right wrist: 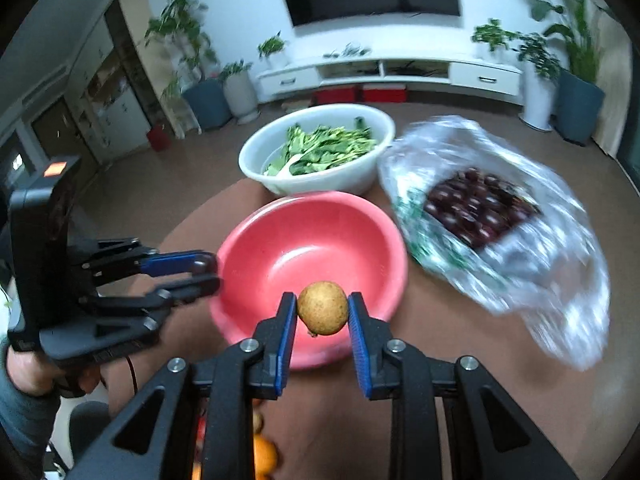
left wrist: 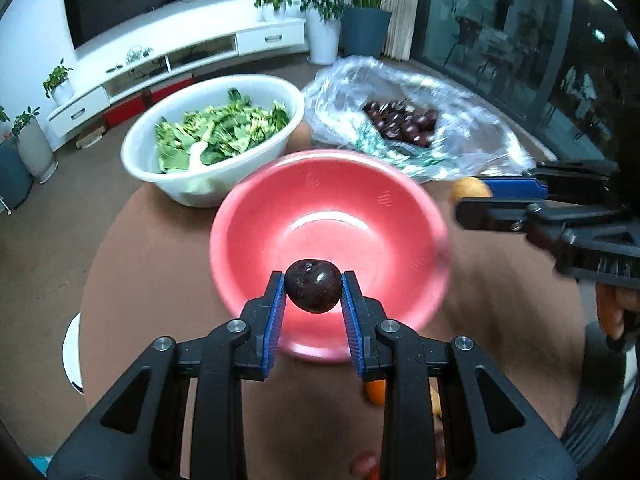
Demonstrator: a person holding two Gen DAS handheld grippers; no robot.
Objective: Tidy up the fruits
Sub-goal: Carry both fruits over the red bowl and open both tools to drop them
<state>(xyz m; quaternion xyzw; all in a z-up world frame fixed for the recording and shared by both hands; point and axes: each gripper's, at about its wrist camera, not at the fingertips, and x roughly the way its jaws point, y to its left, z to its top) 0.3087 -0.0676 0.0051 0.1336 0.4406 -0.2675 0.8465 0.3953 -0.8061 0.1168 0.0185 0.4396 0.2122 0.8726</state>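
My left gripper (left wrist: 313,292) is shut on a dark purple plum (left wrist: 313,286) and holds it over the near rim of an empty pink bowl (left wrist: 360,184). My right gripper (right wrist: 323,309) is shut on a small yellow-brown round fruit (right wrist: 322,307), held above the near rim of the same pink bowl (right wrist: 248,240). The right gripper also shows at the right of the left wrist view (left wrist: 472,200), with the yellow fruit (left wrist: 470,188) between its fingers. The left gripper shows at the left of the right wrist view (right wrist: 206,272).
A white basin of green leaves (left wrist: 168,176) (right wrist: 360,184) stands behind the pink bowl. A clear plastic bag of dark plums (left wrist: 404,122) (right wrist: 480,212) lies to the right. Orange and red fruits (left wrist: 376,394) (right wrist: 264,454) lie under the grippers on the brown round table (left wrist: 140,280).
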